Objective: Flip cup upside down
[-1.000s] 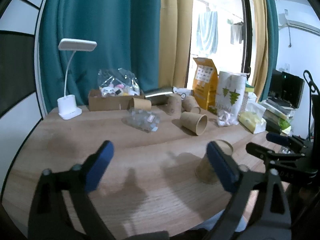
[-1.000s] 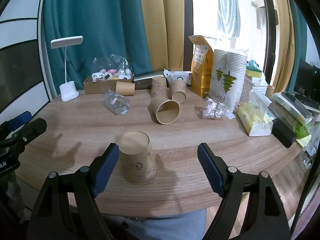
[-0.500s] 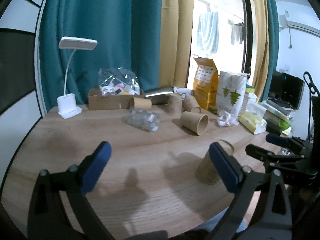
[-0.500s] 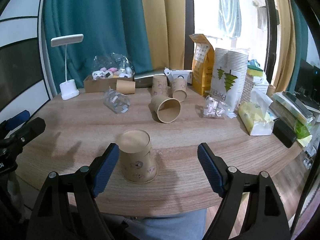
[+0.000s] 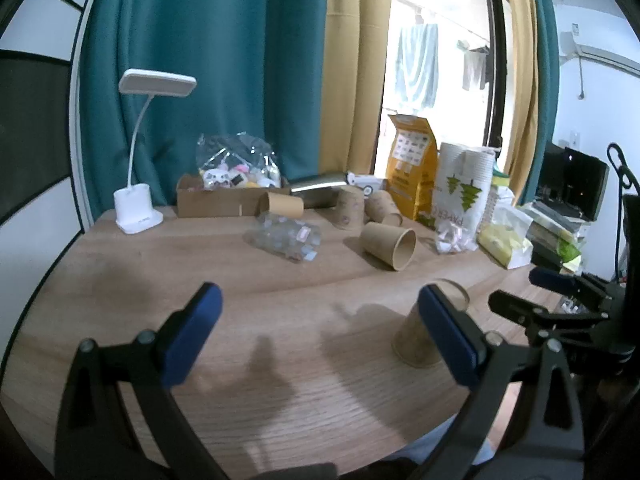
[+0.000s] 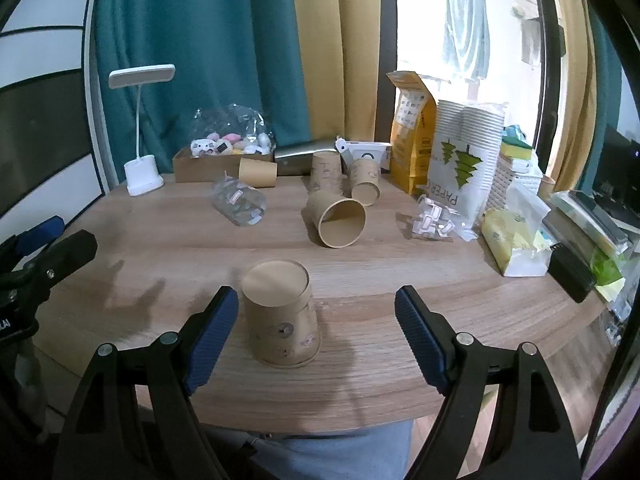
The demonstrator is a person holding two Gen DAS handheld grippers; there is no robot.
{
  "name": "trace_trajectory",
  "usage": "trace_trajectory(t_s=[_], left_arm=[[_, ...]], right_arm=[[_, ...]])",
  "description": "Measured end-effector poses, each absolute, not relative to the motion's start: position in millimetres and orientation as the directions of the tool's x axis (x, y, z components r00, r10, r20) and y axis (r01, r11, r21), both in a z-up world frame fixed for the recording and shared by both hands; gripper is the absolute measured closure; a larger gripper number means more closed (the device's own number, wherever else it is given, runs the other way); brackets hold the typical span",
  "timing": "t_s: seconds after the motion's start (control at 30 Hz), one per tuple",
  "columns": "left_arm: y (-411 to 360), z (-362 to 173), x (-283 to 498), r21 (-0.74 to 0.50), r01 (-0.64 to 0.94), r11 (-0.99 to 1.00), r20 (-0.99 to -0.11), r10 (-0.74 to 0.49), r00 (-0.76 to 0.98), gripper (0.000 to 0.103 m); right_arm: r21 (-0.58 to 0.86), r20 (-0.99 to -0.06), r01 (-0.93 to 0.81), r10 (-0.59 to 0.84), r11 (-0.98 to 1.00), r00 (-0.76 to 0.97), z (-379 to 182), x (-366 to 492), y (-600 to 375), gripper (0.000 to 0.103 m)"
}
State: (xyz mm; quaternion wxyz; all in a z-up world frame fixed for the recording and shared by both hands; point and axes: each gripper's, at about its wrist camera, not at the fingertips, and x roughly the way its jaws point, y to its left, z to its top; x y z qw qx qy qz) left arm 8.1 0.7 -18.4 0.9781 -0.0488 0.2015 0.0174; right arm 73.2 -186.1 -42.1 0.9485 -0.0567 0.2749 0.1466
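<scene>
A brown paper cup (image 6: 280, 312) stands upside down on the wooden table (image 6: 400, 280), base up, near the front edge. My right gripper (image 6: 318, 332) is open and empty, its jaws wide apart, the cup just inside the left finger and not touched. In the left wrist view the same cup (image 5: 420, 340) is partly hidden behind the right finger (image 5: 448, 340). My left gripper (image 5: 320, 336) is open and empty above bare table, left of the cup. Another brown cup (image 6: 338, 218) lies on its side mid-table.
Several more brown cups (image 6: 328, 170) stand or lie at the back. There are a plastic bag (image 6: 240, 202), a white desk lamp (image 6: 142, 176), a cardboard box (image 6: 216, 164), a yellow bag (image 6: 414, 140), stacked white cups (image 6: 468, 160) and tissue packs (image 6: 516, 248) to the right.
Both grippers have drifted slightly; the cup looks a little further out in the right wrist view. Both stay open and the cup has not moved.
</scene>
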Motion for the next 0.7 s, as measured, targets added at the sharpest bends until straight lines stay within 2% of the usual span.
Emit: trace_trajectory(t_s=[0.3, 0.7], left_arm=[[-0.6, -21.8, 11.2, -0.091, -0.053, 0.994, -0.407, 0.012, 0.913, 0.004], [-1.9, -24.8, 8.9, -0.081, -0.034, 0.996, -0.392, 0.0, 0.92, 0.003]], right_arm=[[-0.016, -0.545, -0.314, 0.255, 0.949, 0.799, -43.9, 75.8, -187.9, 0.02], [0.007, -0.567, -0.414, 0.344, 0.91, 0.748, -49.4, 65.8, -205.3, 0.02]])
